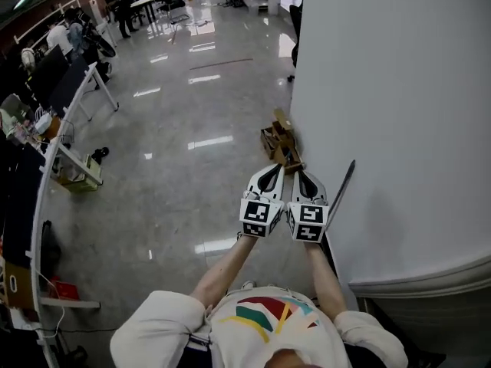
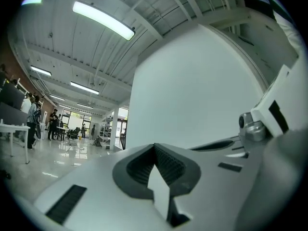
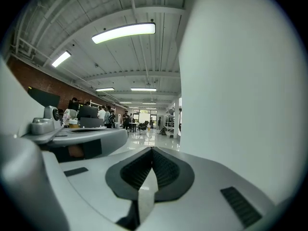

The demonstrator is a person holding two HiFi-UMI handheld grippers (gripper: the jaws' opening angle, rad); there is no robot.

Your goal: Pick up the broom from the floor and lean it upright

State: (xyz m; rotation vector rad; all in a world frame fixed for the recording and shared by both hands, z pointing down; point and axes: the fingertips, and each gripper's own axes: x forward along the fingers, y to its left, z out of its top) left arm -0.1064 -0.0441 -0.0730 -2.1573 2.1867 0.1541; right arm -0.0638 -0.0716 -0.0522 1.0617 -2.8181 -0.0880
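Held white plastic left gripper and right gripper side by side, jaws shut on nothing.
Saw straw-coloured bristle broom just beyond both tips, propped against white wall.

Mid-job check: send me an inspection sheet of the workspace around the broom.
Surface: glossy grey floor, reflecting ceiling lights.
Job's things: broom, brown head at the foot of the wall; a dark thin bar slants along the wall, perhaps its handle, cannot tell.
Clutter: box and small items under the desks at left.
Grippers: left gripper and right gripper side by side near the broom, jaws shut, nothing between them.
Cables: white cable by the desks, lower left.
Surroundings: white curved wall at right; people far back.
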